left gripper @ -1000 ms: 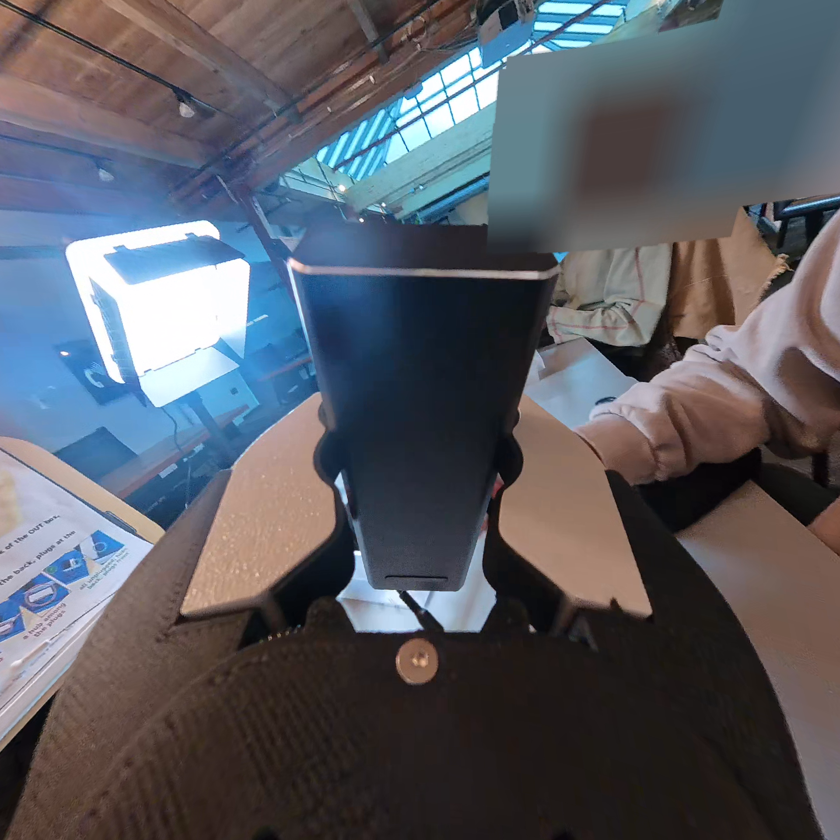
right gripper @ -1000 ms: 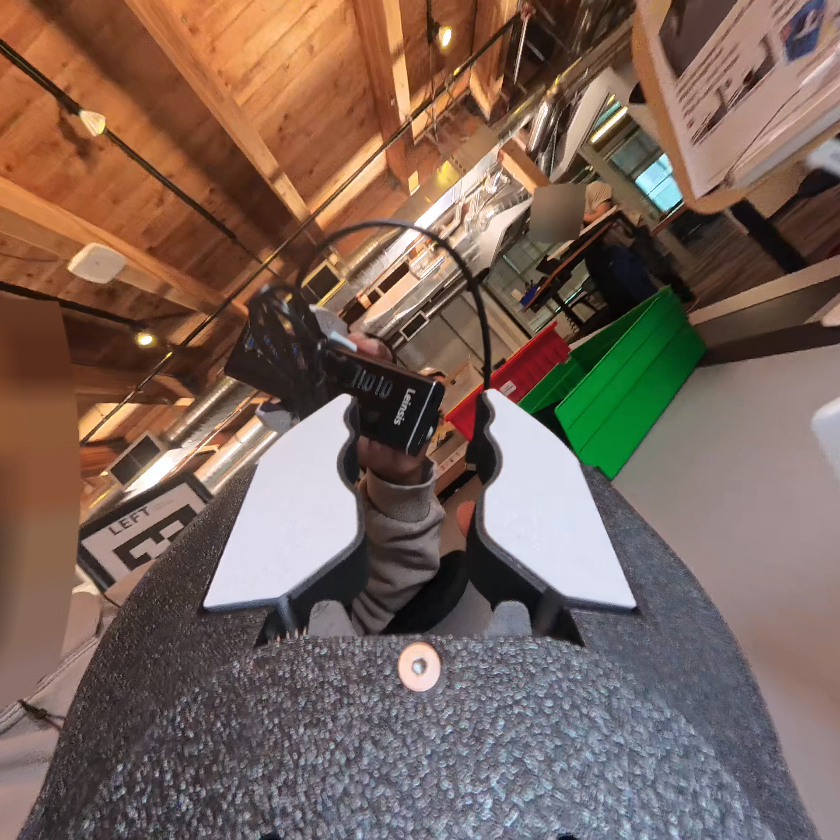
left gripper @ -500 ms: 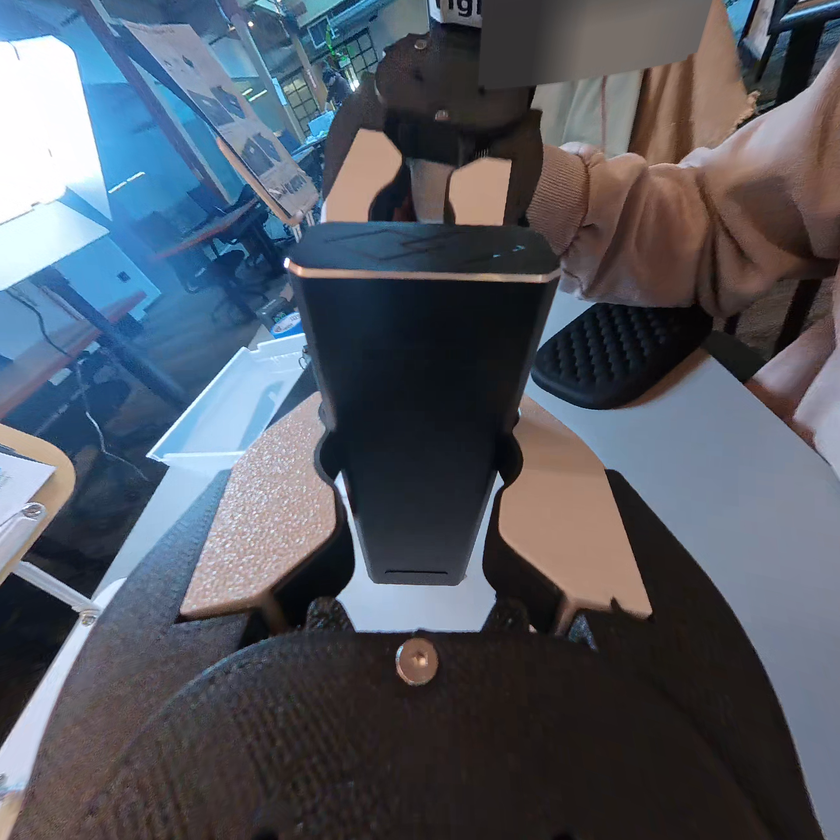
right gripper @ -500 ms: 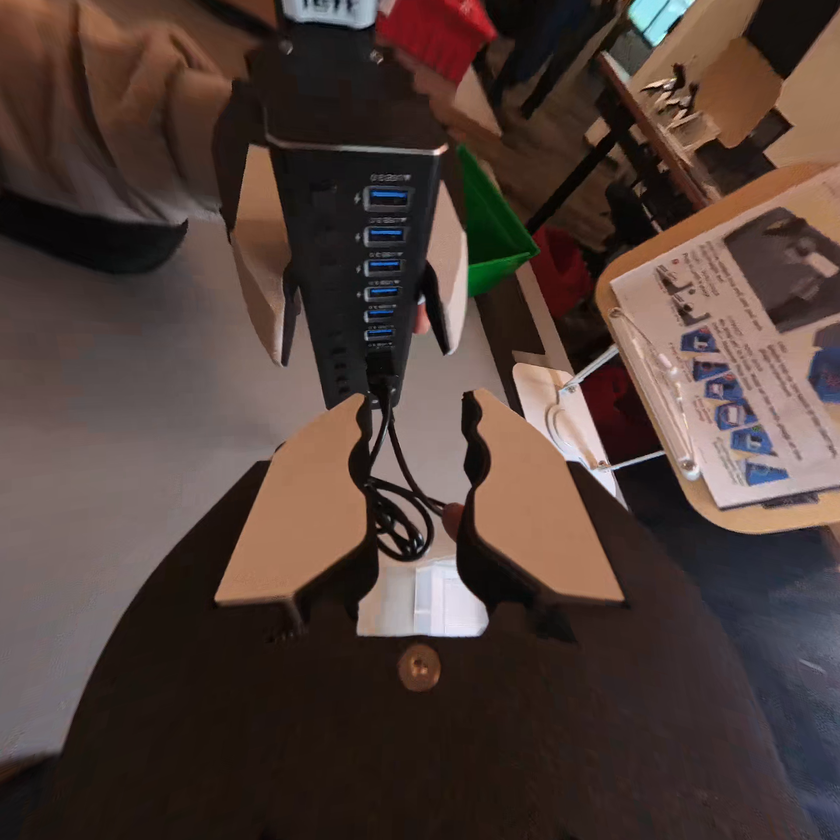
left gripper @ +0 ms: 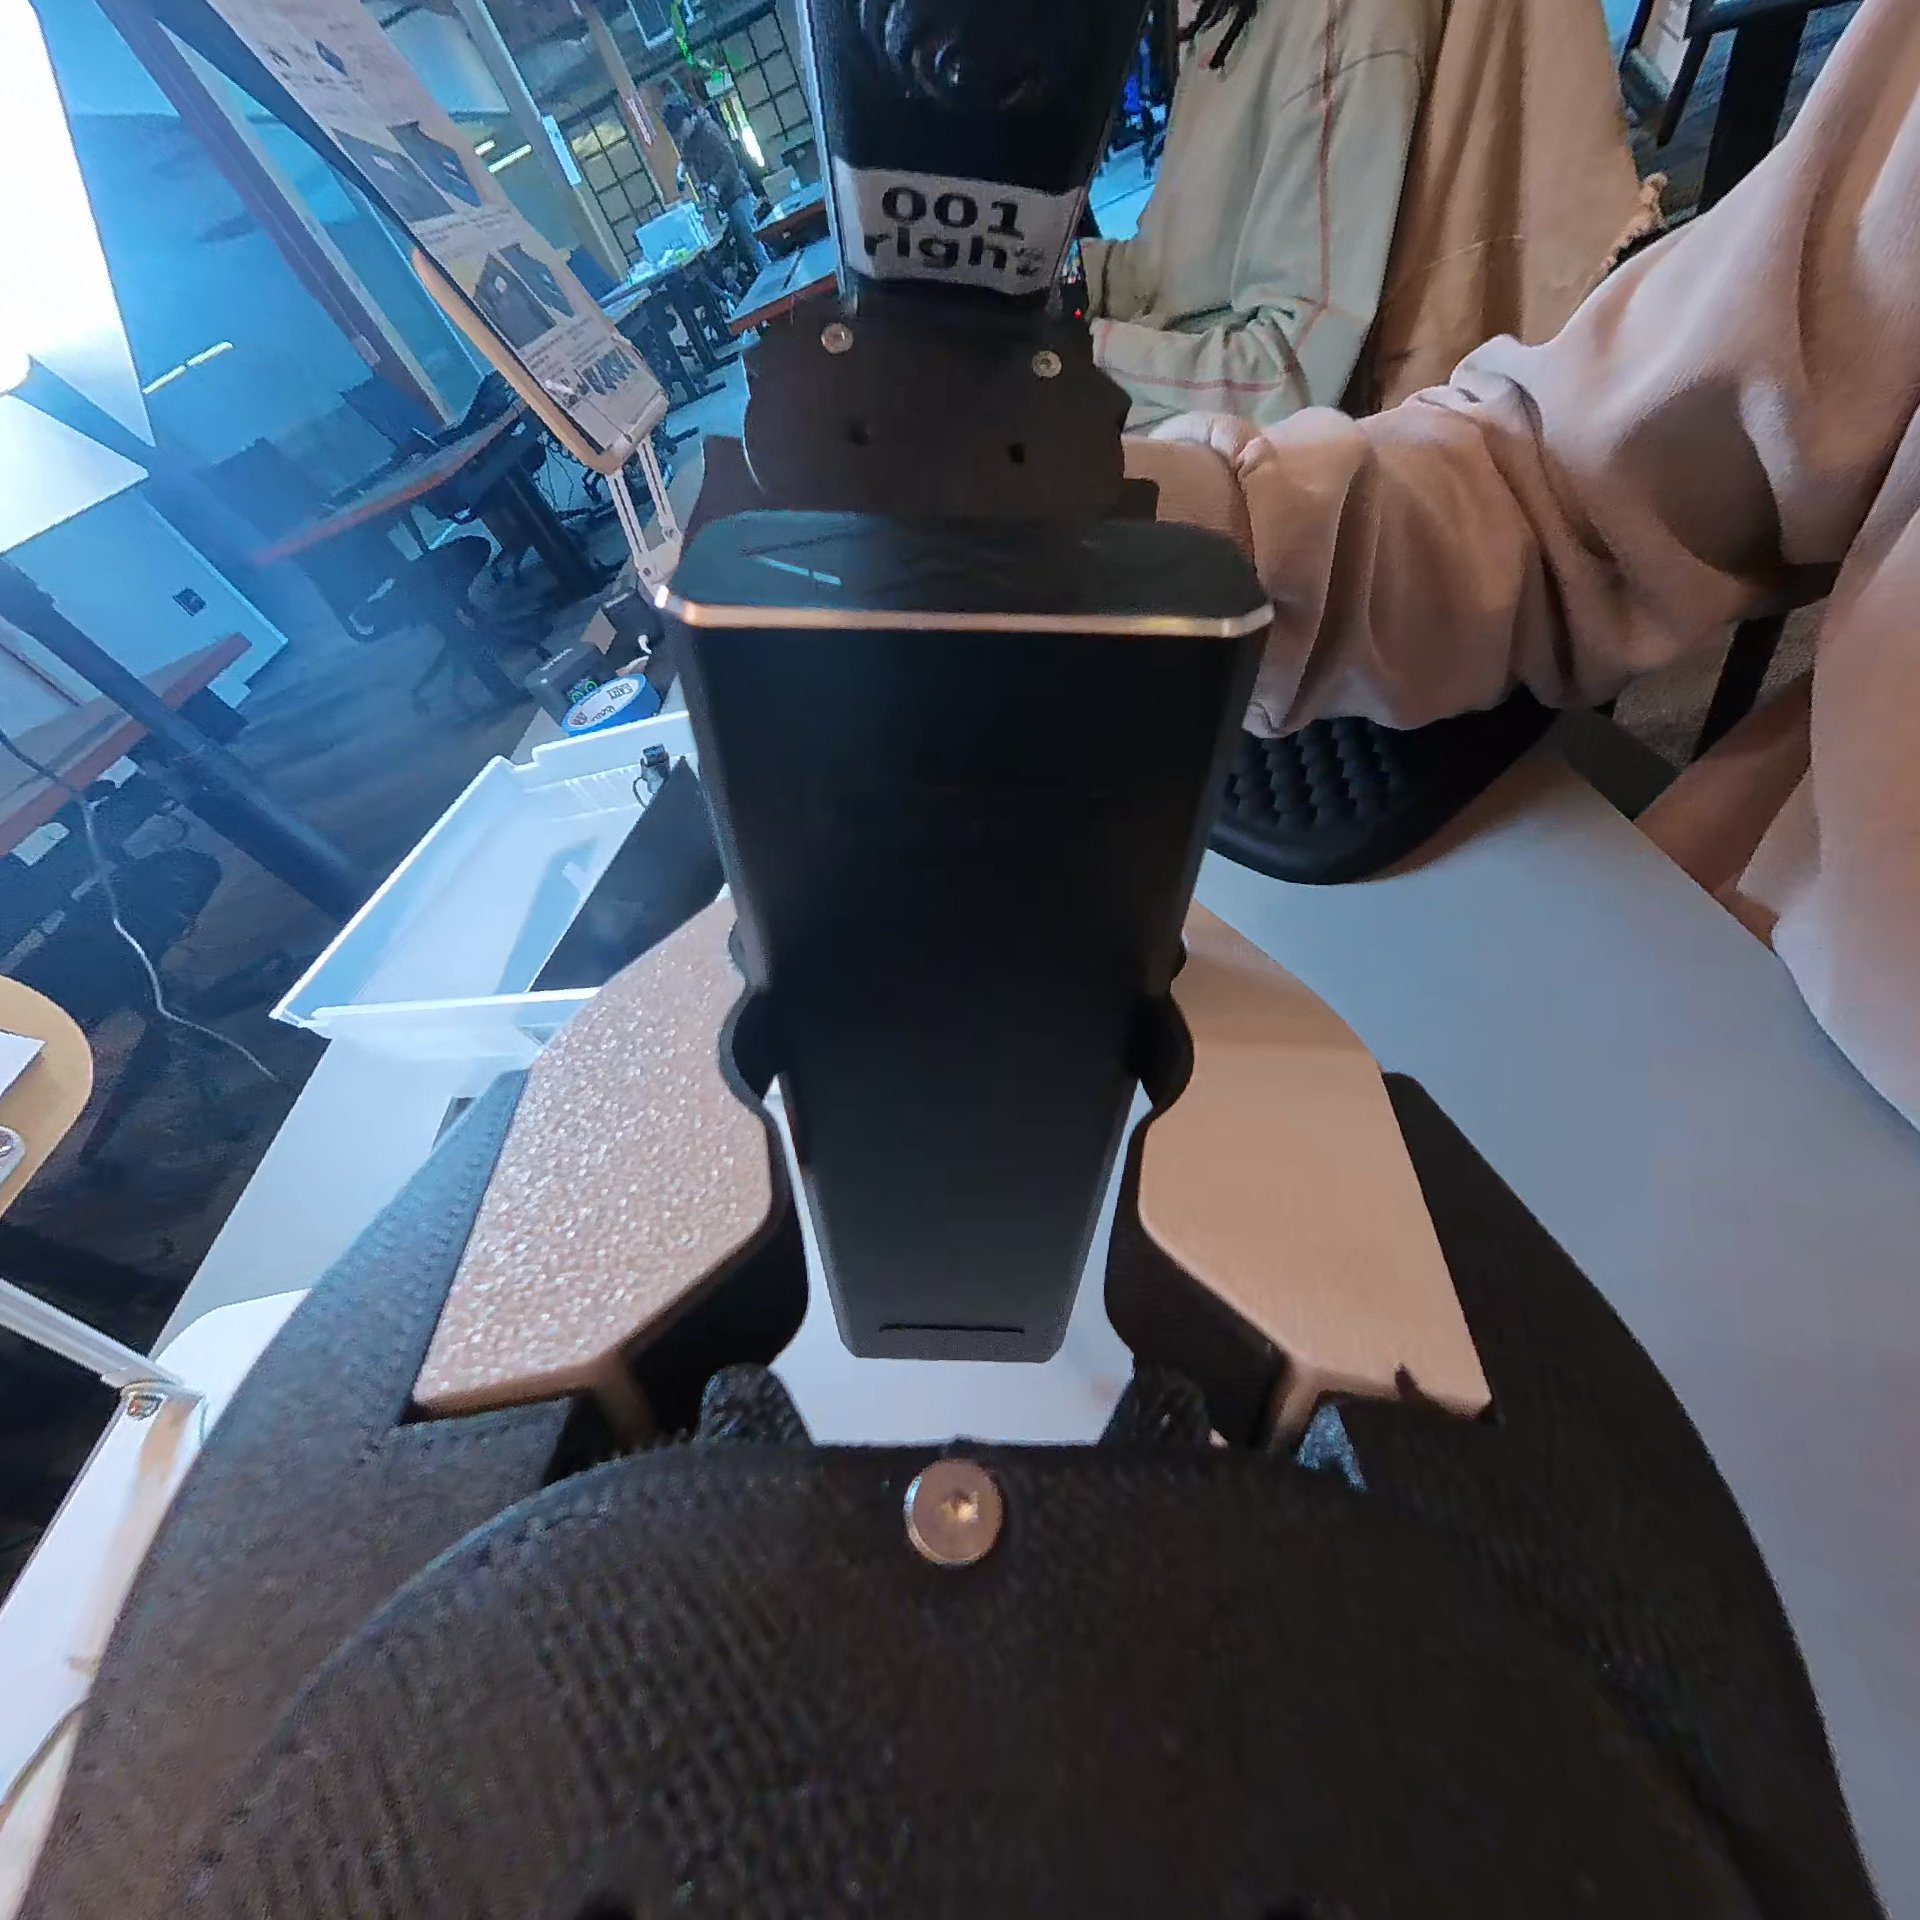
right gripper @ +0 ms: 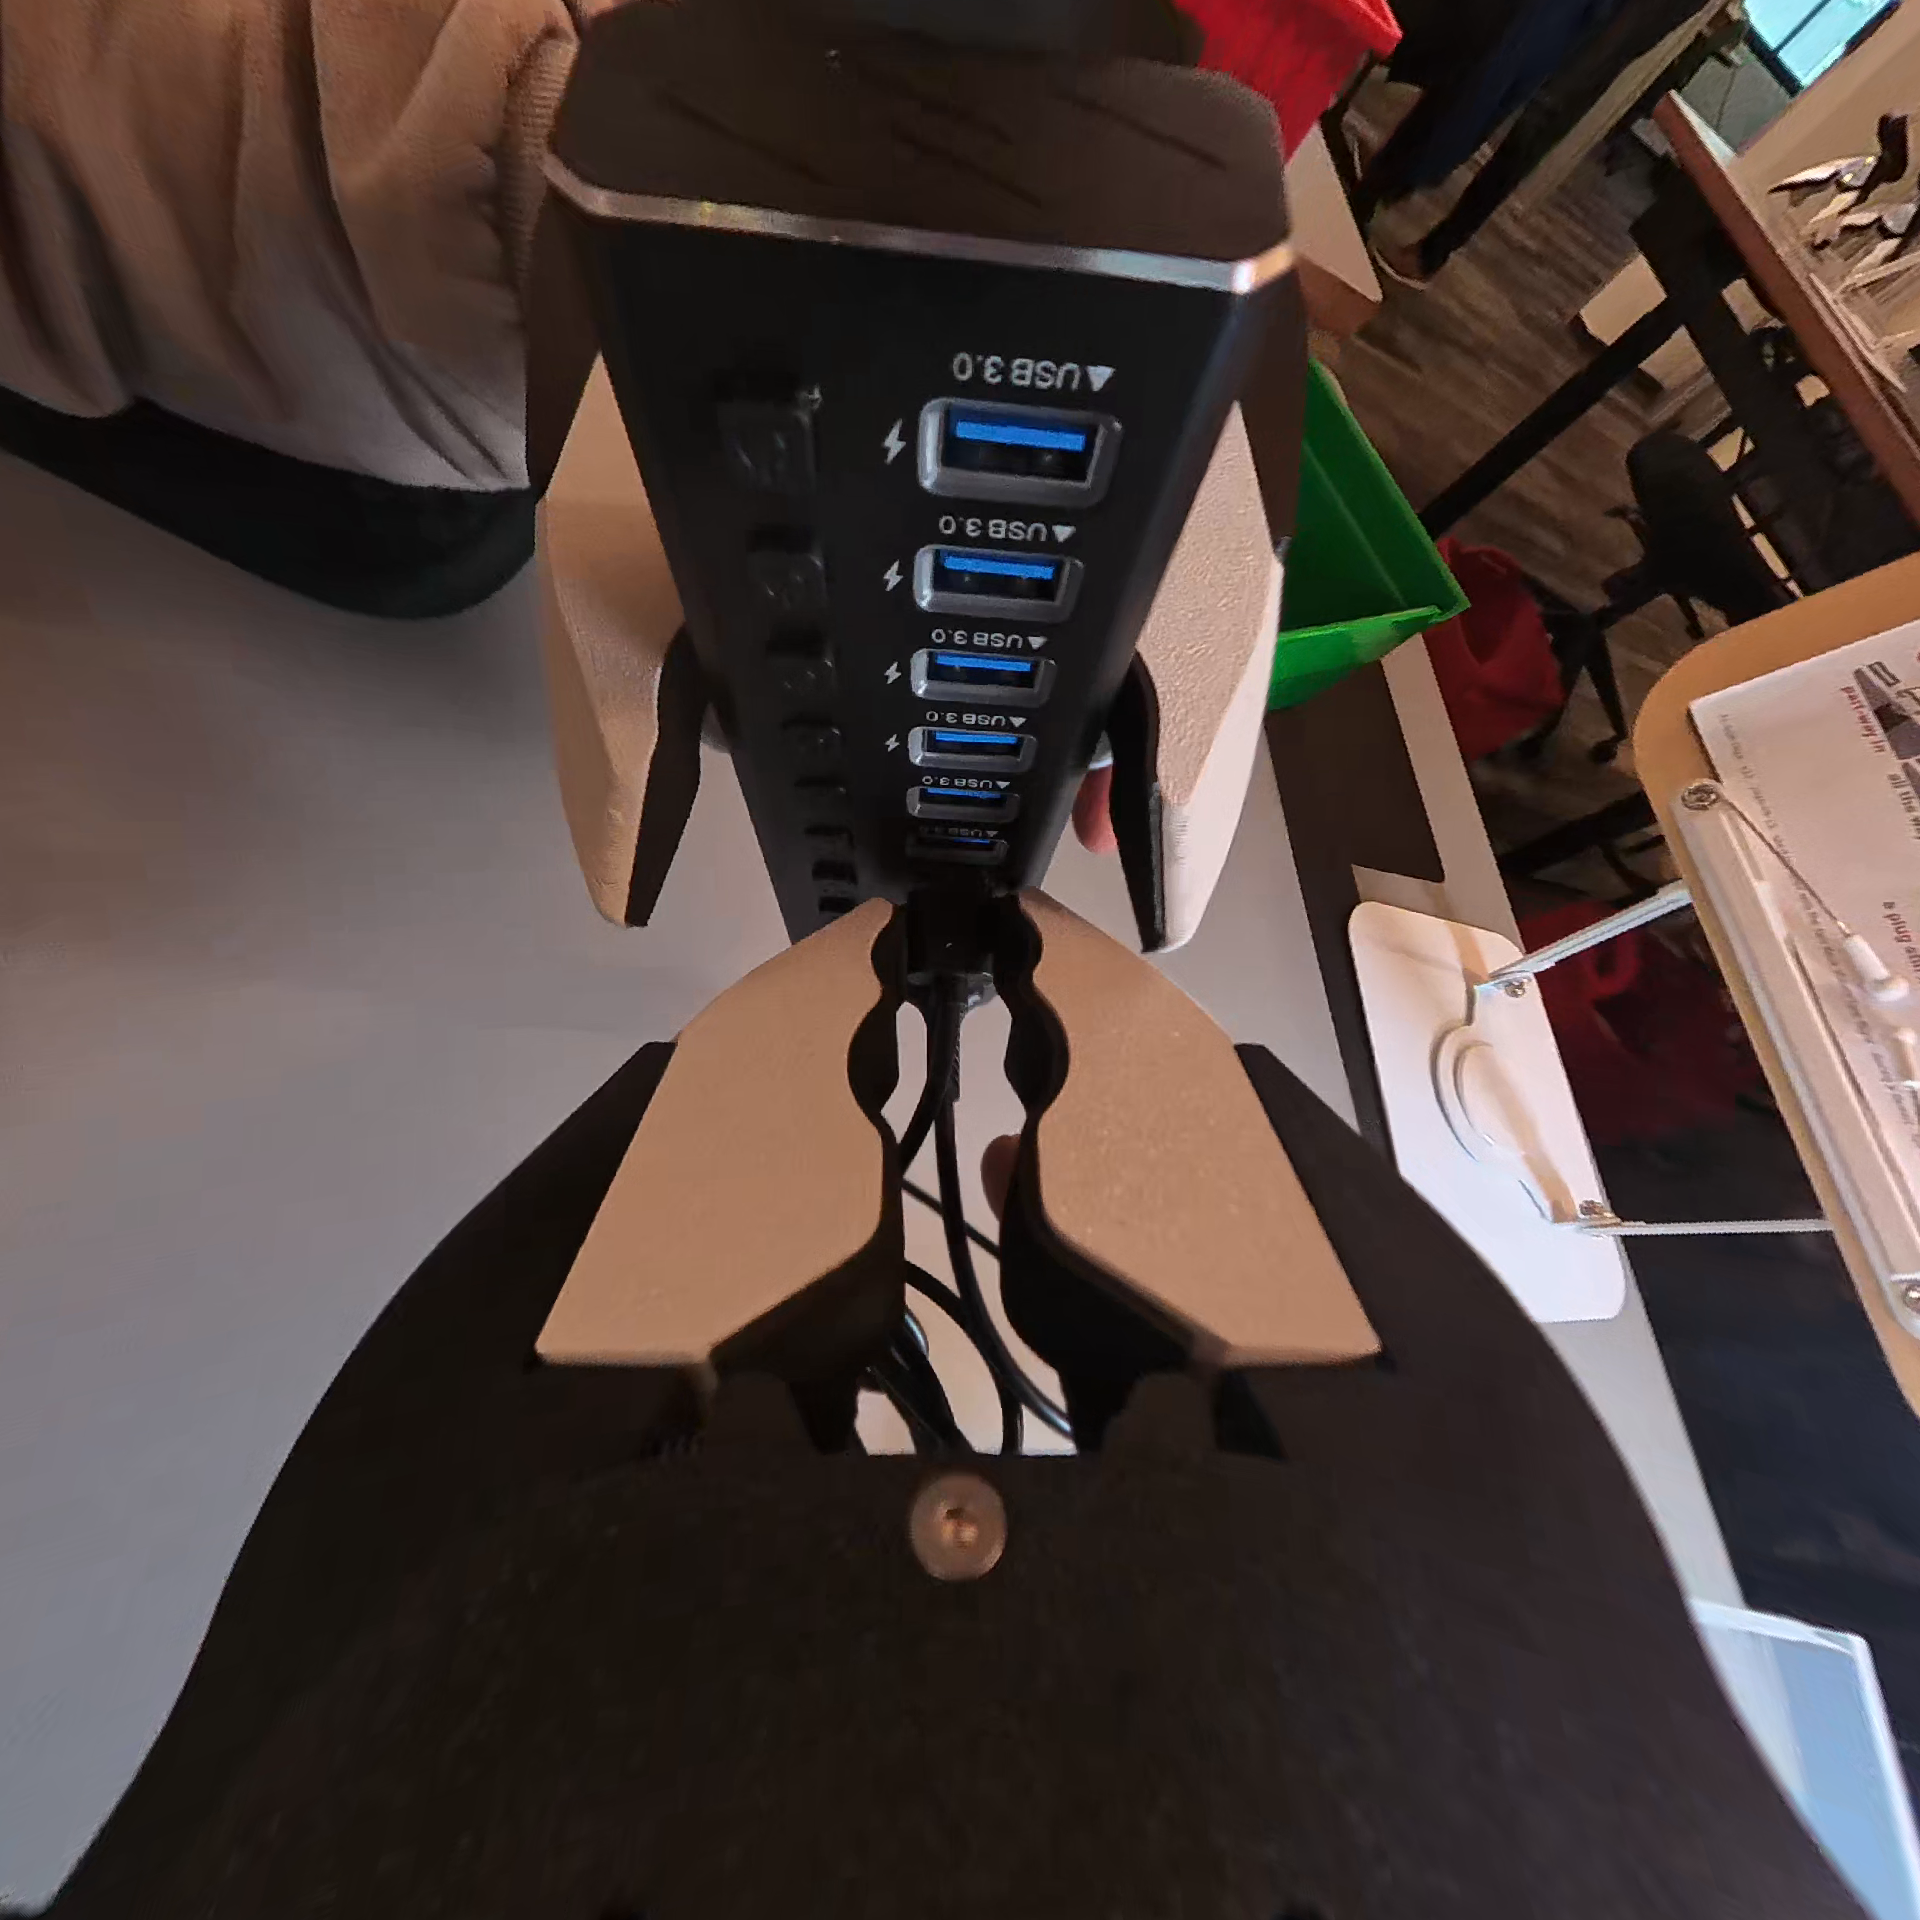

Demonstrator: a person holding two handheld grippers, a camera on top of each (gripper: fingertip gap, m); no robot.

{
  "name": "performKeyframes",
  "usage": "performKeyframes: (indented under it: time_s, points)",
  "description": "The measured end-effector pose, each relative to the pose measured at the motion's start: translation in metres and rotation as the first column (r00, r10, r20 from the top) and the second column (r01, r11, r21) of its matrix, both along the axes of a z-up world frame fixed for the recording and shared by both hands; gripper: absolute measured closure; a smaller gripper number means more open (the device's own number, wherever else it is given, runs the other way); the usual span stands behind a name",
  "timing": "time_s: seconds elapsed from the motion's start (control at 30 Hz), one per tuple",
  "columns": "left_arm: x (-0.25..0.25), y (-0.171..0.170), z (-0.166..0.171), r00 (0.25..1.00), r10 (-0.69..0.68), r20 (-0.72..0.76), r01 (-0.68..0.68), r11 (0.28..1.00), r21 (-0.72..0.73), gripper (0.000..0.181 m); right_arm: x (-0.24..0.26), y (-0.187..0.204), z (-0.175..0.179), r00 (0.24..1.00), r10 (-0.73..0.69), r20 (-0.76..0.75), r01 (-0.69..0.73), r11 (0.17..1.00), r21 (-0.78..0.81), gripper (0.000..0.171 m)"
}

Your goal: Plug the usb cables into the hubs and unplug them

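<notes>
A black USB hub (left gripper: 961, 883) stands upright in my left gripper (left gripper: 956, 997), which is shut on its lower half, plain back face towards that camera. In the right wrist view the hub's front (right gripper: 935, 582) shows a column of blue ports, with the left gripper's fingers (right gripper: 613, 675) on both sides. My right gripper (right gripper: 951, 935) is shut on a black USB plug (right gripper: 948, 961) seated in the hub's lowest port. The black cable (right gripper: 951, 1122) hangs down between the right fingers. The right gripper's body (left gripper: 940, 436) shows behind the hub's top.
A white table (right gripper: 260, 935) lies below. A white tray (left gripper: 447, 935) sits at its left edge, a black ribbed pad (left gripper: 1340, 800) beyond the hub. A clipboard stand with a printed sheet (right gripper: 1808, 831) stands right on a white base (right gripper: 1475, 1091). A green bin (right gripper: 1351, 561) and a person's sleeve (left gripper: 1558, 520) are near. Only a small space, under 4 cm, lies between the two pairs of fingers.
Both views have swung down from the ceiling to the table. My right gripper has come up to the hub and closed from open onto the plug in the lowest port.
</notes>
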State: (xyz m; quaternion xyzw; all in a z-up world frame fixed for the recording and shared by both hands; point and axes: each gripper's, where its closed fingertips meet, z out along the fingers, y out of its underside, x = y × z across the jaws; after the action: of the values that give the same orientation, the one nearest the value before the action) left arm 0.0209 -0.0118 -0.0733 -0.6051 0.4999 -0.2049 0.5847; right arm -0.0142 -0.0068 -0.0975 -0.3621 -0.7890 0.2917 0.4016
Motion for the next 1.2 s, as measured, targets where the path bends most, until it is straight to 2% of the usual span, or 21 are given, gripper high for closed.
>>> performKeyframes:
  time_s: [0.27, 0.4, 0.43, 0.57, 0.67, 0.9, 1.2]
  points:
    - [-0.001, 0.004, 0.004, 1.0, 0.028, 0.015, -0.028, 0.998, 0.05, 0.101, 0.005, -0.002, 0.012, 0.997, 0.048, -0.064, -0.058, 0.983, -0.174, 0.156]
    - [0.002, 0.005, 0.0, 1.0, 0.028, 0.0, -0.028, 0.998, 0.054, 0.105, 0.006, -0.005, 0.02, 0.993, 0.062, -0.1, -0.084, 0.969, -0.232, 0.156]
    - [0.003, 0.004, 0.0, 1.0, 0.028, 0.0, -0.028, 0.998, 0.063, 0.11, 0.006, -0.005, 0.021, 0.994, 0.055, -0.099, -0.075, 0.973, -0.22, 0.156]
    - [0.003, 0.003, 0.0, 0.997, 0.048, -0.059, -0.041, 0.993, 0.11, 0.11, 0.007, -0.006, 0.021, 0.995, 0.031, -0.098, -0.043, 0.992, -0.118, 0.156]
    - [0.0, 0.001, 0.006, 0.994, 0.066, -0.091, -0.052, 0.987, 0.151, 0.11, 0.006, -0.008, 0.03, 0.989, 0.03, -0.142, -0.045, 0.993, -0.107, 0.156]
    - [-0.004, 0.004, -0.003, 0.987, 0.064, -0.149, -0.046, 0.992, 0.121, 0.109, 0.009, -0.006, 0.028, 0.993, 0.047, -0.111, -0.058, 0.994, -0.091, 0.156]
    - [-0.01, 0.016, -0.03, 0.96, 0.107, -0.258, -0.089, 0.993, 0.081, 0.111, 0.009, 0.007, 0.006, 1.0, -0.02, -0.004, 0.021, 0.999, 0.045, 0.156]
